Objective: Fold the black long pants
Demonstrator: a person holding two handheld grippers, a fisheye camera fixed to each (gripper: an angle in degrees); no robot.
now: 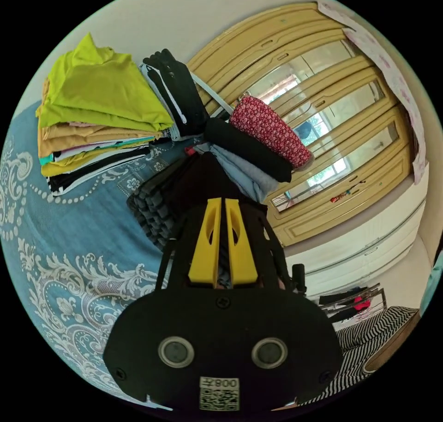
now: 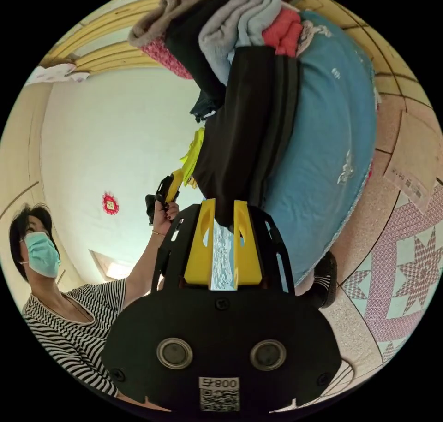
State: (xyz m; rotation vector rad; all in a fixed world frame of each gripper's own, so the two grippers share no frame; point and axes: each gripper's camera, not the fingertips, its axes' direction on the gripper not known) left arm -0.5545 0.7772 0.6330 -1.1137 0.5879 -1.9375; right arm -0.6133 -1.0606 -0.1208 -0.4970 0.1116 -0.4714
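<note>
**A:** Closest to the lens, my left gripper (image 1: 224, 204). What's it doing?

**B:** Yellow jaws nearly together, nipping the dark edge of the black long pants (image 1: 184, 189), which lie as a folded bundle on the blue patterned bedspread (image 1: 60, 237). I'd say I'm pinching that end so it can't slide.

**A:** And the right gripper (image 2: 223, 210)?

**B:** Jaws set a little apart, with the other end of the pants (image 2: 249, 131) dipping in at the tips. Whether they're truly clamped on the cloth, I cannot tell. I can see bedspread through the gap.

**A:** Why work in that spot?

**B:** Finished clothes are stacked (image 1: 99, 117) just beyond, so the pants are near where they'll likely end up.
</note>
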